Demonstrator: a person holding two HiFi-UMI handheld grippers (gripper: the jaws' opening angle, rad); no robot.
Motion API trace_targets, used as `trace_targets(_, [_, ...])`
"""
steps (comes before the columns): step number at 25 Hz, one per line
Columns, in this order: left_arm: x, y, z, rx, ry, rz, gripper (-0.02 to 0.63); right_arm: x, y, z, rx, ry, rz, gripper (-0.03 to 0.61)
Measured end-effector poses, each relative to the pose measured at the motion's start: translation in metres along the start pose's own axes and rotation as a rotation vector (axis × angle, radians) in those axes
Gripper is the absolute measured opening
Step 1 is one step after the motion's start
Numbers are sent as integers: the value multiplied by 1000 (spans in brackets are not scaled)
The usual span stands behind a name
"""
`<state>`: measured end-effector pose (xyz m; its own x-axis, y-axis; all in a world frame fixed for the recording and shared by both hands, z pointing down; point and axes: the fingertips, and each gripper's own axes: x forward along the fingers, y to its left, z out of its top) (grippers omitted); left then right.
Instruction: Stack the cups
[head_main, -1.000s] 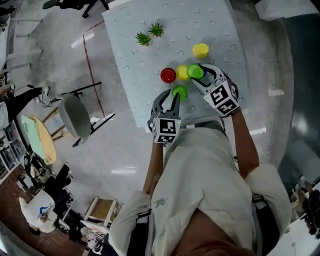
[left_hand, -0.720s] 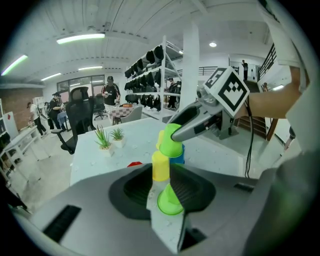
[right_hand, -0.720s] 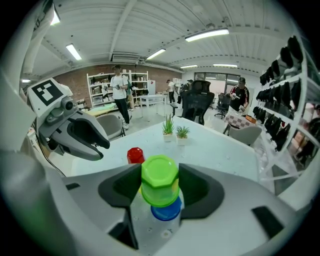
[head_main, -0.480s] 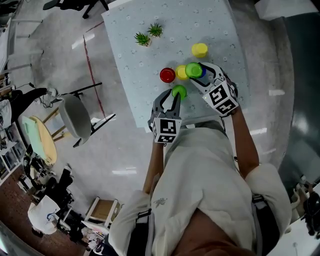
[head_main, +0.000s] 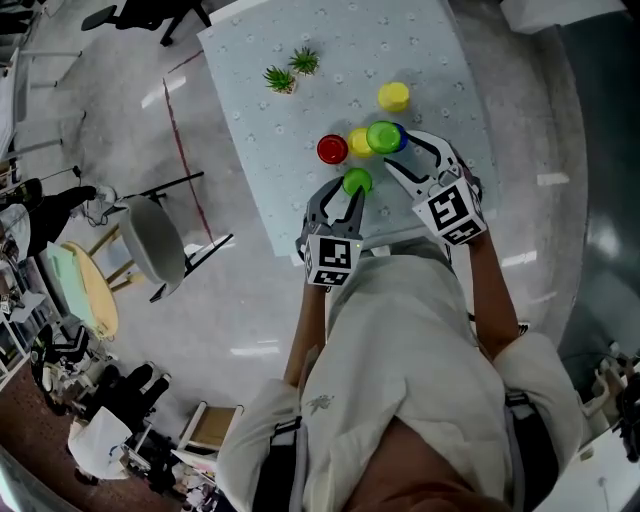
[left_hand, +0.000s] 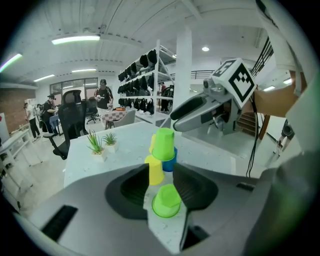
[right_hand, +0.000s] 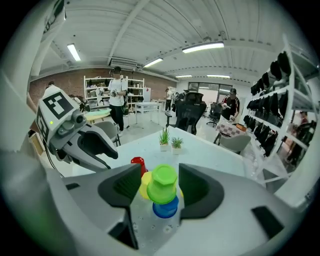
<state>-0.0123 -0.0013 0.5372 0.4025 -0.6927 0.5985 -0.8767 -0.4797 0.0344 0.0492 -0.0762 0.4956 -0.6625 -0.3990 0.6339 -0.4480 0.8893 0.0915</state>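
On the pale speckled table (head_main: 420, 60) the landmark is the stack: a blue cup (right_hand: 165, 208) mouth down with a top green cup (right_hand: 163, 184) capped over it. All cups are smooth, tapered and inverted, with faceted bases. In the head view a near yellow cup (head_main: 360, 143) sits just left of the stack, with a red cup (head_main: 332, 149) just beyond it on the same side. A far yellow cup (head_main: 393, 96) stands apart on the stack's far side. A loose green cup (left_hand: 166, 201) sits on the person's side of the stack. Two small potted plants (head_main: 283, 78) stand well beyond the stack, with bare tabletop between. The stack is near the table's front edge and fairly near its right edge, so the open room lies on the far side. The right gripper (head_main: 400, 152), a grey moulded shell with dark inner pads, straddles the stack. Its jaws have just been closing but stand clear on both sides, gripping nothing. The left gripper (head_main: 343, 195) brackets the loose green cup. Its jaws have just been opening and the cup sits between them, unclamped.
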Motion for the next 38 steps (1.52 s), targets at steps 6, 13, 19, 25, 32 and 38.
trace_targets(6, [5, -8, -11, 31, 22, -52, 194, -18, 18, -3, 20, -11, -12, 222])
trace_targets(13, [14, -13, -29, 55, 52, -89, 218, -22, 44, -7, 48, -5, 1, 209])
trace_targets(19, [26, -17, -47, 94, 80, -117, 238, -20, 62, -20, 84, 10, 24, 206])
trace_targets(25, [36, -18, -61, 146, 103, -136, 250, -17, 75, -30, 104, 31, 44, 202])
trace_targets(32, [44, -20, -69, 182, 114, -162, 226, -15, 80, -33, 108, 41, 46, 195])
trace_targets(38, [42, -21, -68, 195, 113, -170, 221, -15, 82, -34, 108, 46, 49, 187])
